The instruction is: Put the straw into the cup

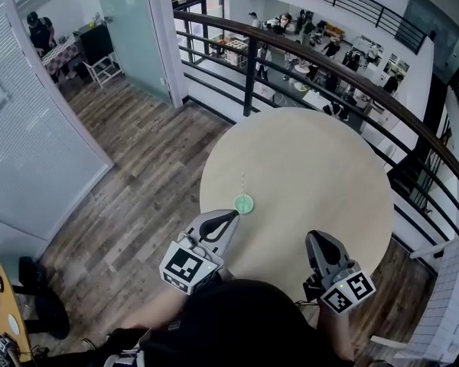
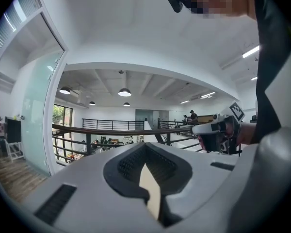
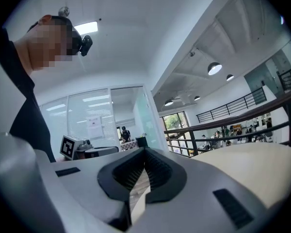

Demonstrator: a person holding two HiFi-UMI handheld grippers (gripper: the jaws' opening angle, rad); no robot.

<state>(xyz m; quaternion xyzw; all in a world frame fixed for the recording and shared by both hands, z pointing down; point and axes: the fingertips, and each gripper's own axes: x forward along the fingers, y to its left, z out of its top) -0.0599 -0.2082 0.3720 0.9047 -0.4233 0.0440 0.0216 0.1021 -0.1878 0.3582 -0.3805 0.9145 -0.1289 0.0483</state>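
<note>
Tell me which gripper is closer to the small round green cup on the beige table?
Left. The left gripper points at the green cup from just beside it, close but not visibly touching. The right gripper sits well off to the cup's right.

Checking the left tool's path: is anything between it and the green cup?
Nothing visible. The left tool is just short of the green cup, over the round table at its near side, nothing between them; the thin straw shows past the cup.
</note>
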